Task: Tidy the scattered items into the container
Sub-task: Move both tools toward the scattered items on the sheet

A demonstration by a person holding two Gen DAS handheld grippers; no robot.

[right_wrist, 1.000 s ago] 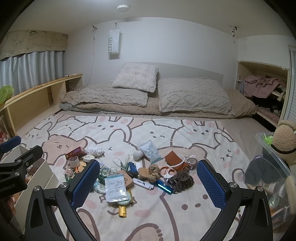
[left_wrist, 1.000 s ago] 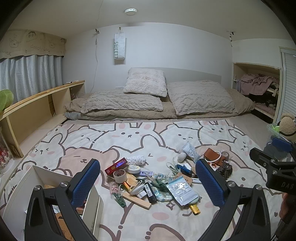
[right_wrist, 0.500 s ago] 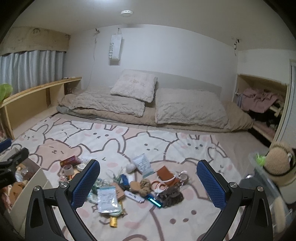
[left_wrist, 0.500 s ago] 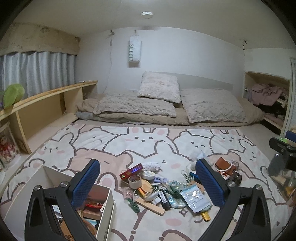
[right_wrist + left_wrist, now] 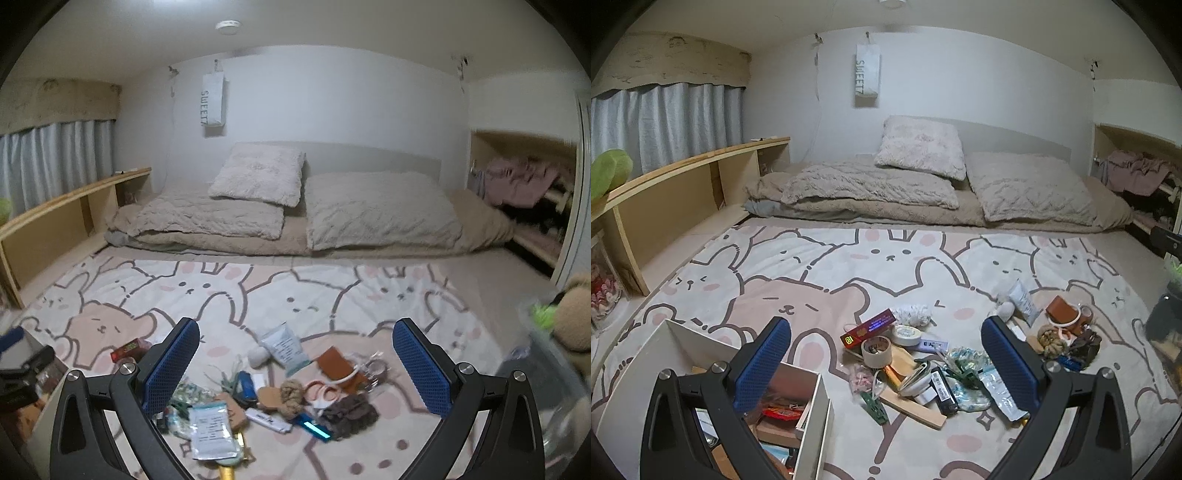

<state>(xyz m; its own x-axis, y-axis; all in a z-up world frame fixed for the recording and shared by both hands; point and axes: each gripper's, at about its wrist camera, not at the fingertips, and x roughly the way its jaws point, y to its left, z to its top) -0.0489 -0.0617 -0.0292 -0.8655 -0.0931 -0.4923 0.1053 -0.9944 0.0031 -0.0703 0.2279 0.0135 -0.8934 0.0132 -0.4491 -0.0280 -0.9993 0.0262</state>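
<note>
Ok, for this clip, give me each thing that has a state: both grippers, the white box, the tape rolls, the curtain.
left gripper: open, empty, above the mat
right gripper: open, empty, above the pile
white box: open-topped, already holding some items
brown tape roll: lying flat on the mat
white tape roll: lying flat, beside the brown one
curtain: drawn shut

1. A ceiling lamp (image 5: 228,27) is casting dim, even, bluish light.
2. Fisheye distortion is bending the walls, with black vignetting filling the corners.
3. Motion blur is smearing the right wrist view's right edge.
</note>
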